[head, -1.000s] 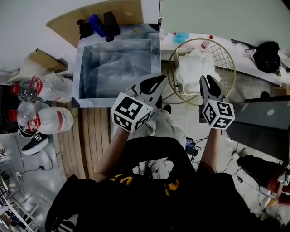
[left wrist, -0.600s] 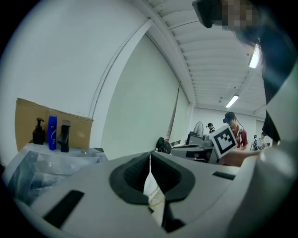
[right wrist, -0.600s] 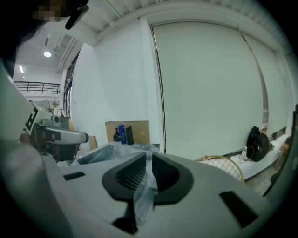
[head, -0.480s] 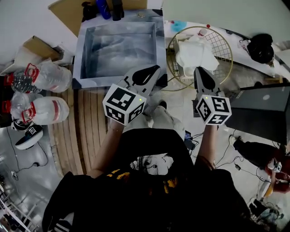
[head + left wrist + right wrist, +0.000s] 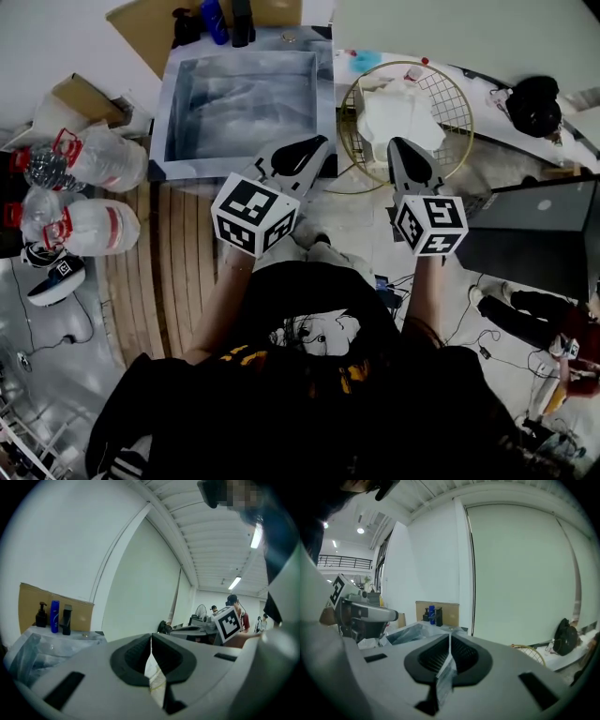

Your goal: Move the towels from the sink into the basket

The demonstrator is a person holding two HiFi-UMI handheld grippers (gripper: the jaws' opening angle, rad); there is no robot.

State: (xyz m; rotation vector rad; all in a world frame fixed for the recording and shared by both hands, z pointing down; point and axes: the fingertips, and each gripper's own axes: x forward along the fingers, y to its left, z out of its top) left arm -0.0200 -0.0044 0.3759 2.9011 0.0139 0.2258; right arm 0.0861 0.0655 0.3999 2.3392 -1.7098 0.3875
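Note:
The steel sink (image 5: 178, 141) lies at the top centre of the head view, and I make out no towel in its basin. To its right, white towels (image 5: 398, 114) lie heaped in the round gold wire basket (image 5: 461, 112). My left gripper (image 5: 317, 142) hovers over the sink's near right corner, its jaws shut and empty. My right gripper (image 5: 397, 143) hangs at the basket's near rim, just short of the towels, also shut with nothing between its pads. Both gripper views, left gripper (image 5: 151, 638) and right gripper (image 5: 450, 637), show the jaw tips touching.
Dispenser bottles (image 5: 217, 17) stand behind the sink by a cardboard sheet (image 5: 141, 21). Big water jugs (image 5: 94, 159) and a shoe (image 5: 54, 279) sit at left beside wooden slats (image 5: 178, 253). A black bag (image 5: 534, 101) and a dark laptop (image 5: 539, 234) lie at right.
The right gripper's jaws have shut and it has drawn back from over the towels to the basket's near rim. The left gripper stays near the sink's corner.

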